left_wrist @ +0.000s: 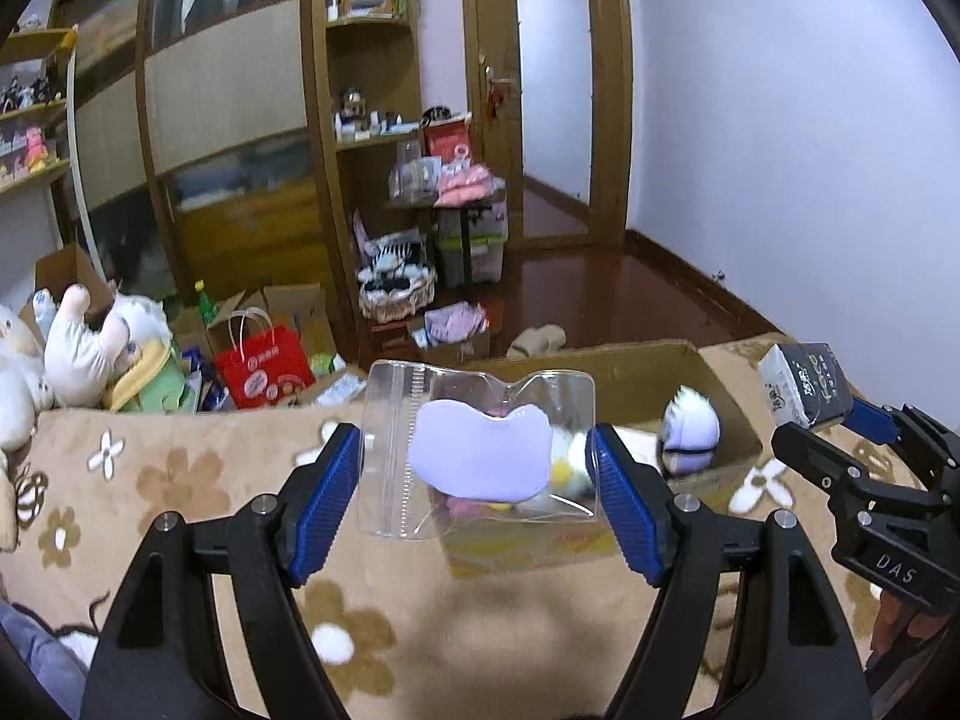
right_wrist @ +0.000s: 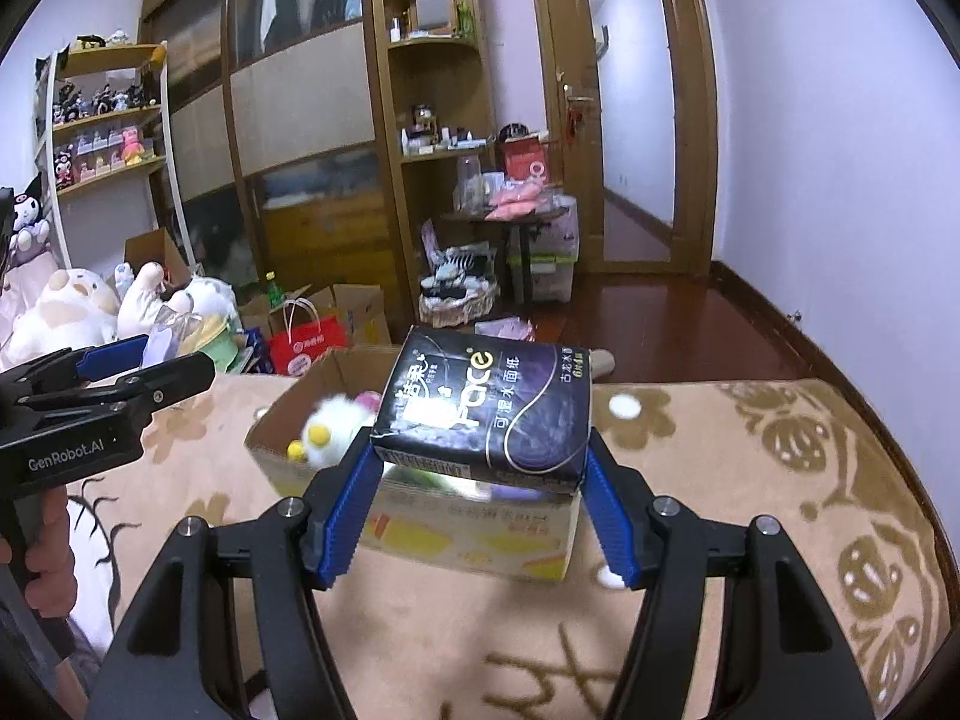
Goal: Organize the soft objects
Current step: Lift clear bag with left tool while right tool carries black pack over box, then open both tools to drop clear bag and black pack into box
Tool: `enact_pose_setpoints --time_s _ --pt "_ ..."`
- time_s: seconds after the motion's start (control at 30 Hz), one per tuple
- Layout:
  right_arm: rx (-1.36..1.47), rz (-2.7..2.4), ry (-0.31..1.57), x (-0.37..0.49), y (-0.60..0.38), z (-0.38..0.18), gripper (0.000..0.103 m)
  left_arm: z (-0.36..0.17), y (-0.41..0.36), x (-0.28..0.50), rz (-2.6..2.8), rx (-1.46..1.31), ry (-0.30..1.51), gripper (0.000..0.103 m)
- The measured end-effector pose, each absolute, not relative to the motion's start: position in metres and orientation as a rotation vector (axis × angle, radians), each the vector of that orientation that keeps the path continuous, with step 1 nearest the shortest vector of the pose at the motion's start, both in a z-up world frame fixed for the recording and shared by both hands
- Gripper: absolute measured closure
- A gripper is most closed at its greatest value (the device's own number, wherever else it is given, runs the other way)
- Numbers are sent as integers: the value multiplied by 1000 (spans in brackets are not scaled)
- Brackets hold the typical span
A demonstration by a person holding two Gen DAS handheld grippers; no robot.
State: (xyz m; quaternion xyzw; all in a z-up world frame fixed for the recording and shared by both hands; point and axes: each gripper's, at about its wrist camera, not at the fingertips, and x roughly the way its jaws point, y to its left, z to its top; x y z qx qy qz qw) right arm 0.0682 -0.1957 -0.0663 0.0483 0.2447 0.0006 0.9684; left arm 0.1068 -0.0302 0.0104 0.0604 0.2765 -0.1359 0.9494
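My left gripper (left_wrist: 477,459) is shut on a clear plastic zip pouch (left_wrist: 474,450) with a lilac soft pad inside, held above the near edge of an open cardboard box (left_wrist: 708,372). My right gripper (right_wrist: 480,468) is shut on a dark purple tissue pack (right_wrist: 486,408), held over the same box (right_wrist: 480,534). The pack also shows in the left wrist view (left_wrist: 804,384). Inside the box lie a white plush with yellow bits (right_wrist: 330,426) and a lilac-white plush (left_wrist: 690,432). The box stands on a beige flowered blanket (left_wrist: 180,480).
Plush toys (left_wrist: 90,348) pile up at the left beyond the blanket, with a red paper bag (left_wrist: 264,366), cartons and a basket (left_wrist: 396,294) on the dark wood floor. A wardrobe, shelves and a door stand behind.
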Motion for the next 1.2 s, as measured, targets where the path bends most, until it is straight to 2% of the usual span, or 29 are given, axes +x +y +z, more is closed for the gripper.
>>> enact_pose_setpoints --time_s 0.4,0.67,0.9,1.2 --pt "102 -5 441 109 -207 -61 34 21 -59 145 -318 170 486 28" --pt "131 36 445 135 -211 -76 34 -6 -66 170 -316 171 533 27" --pt "190 61 520 154 -218 -109 34 -43 -75 189 -311 190 614 27" --pt "221 94 536 160 -220 -122 33 -58 -72 200 -316 179 659 26"
